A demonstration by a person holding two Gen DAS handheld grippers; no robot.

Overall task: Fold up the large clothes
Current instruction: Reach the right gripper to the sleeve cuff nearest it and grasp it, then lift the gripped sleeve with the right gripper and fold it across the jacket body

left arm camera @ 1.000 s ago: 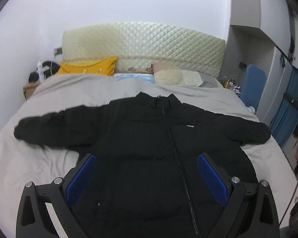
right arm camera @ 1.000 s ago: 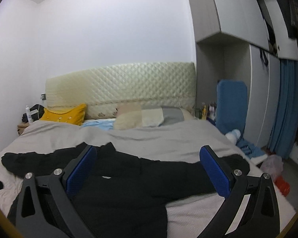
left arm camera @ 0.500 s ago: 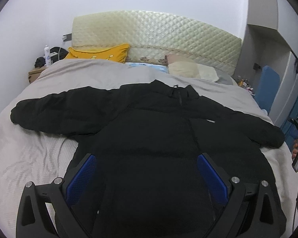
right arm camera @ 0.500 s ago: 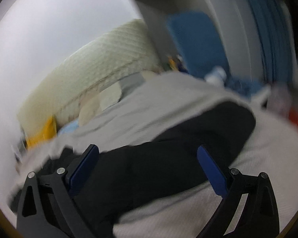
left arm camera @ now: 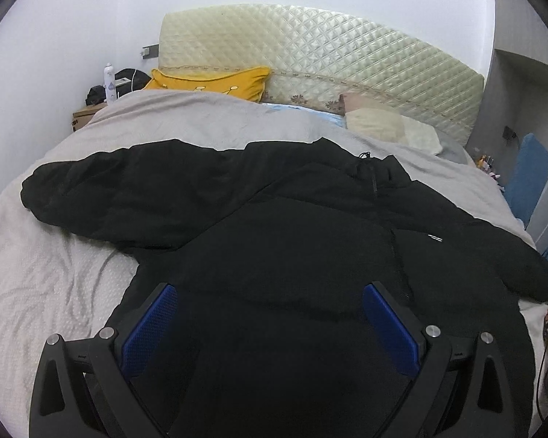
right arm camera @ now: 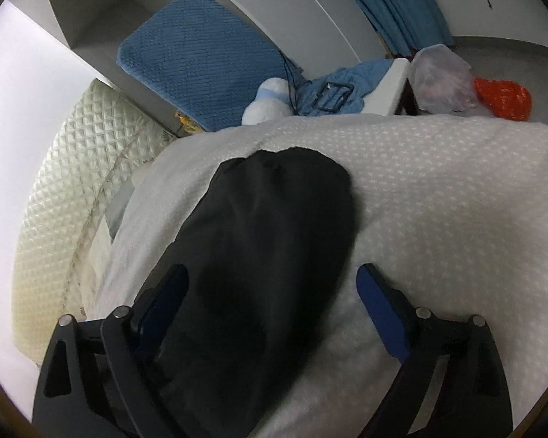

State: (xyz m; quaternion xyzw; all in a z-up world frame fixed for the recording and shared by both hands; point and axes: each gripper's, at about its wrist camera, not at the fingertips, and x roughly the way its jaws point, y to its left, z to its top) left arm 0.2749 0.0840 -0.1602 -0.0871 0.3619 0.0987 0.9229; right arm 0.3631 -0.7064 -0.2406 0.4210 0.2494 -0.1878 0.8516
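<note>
- a black puffer jacket (left arm camera: 292, 226) lies spread front-up on the bed (left arm camera: 47, 277), its collar toward the far quilted headboard (left arm camera: 321, 51) and both sleeves stretched out sideways.
- the left gripper (left arm camera: 270, 325) hangs over the jacket's near lower body; its blue-padded fingers (left arm camera: 149, 325) stand wide apart with nothing pinched, only the jacket's fabric lying below the gap.
- the jacket's left sleeve (left arm camera: 102, 189) reaches across the pale bedspread toward the left edge of the bed.
- the right gripper (right arm camera: 274, 299) sits over the jacket's right sleeve (right arm camera: 274, 219), which runs away from it to a rounded cuff near the bed's side edge.
- its fingers (right arm camera: 380, 310) have just been closing a little yet are well spread; the sleeve lies between them, and the right pad is clear of the cloth. whether the left pad touches it i cannot tell.
- a yellow pillow (left arm camera: 215, 80) and a cream pillow (left arm camera: 380, 124) rest at the far end against the headboard.
- beyond the bed's side, a blue mat (right arm camera: 201, 58) leans on the wardrobe, with an orange bag (right arm camera: 504, 98) on the floor.
</note>
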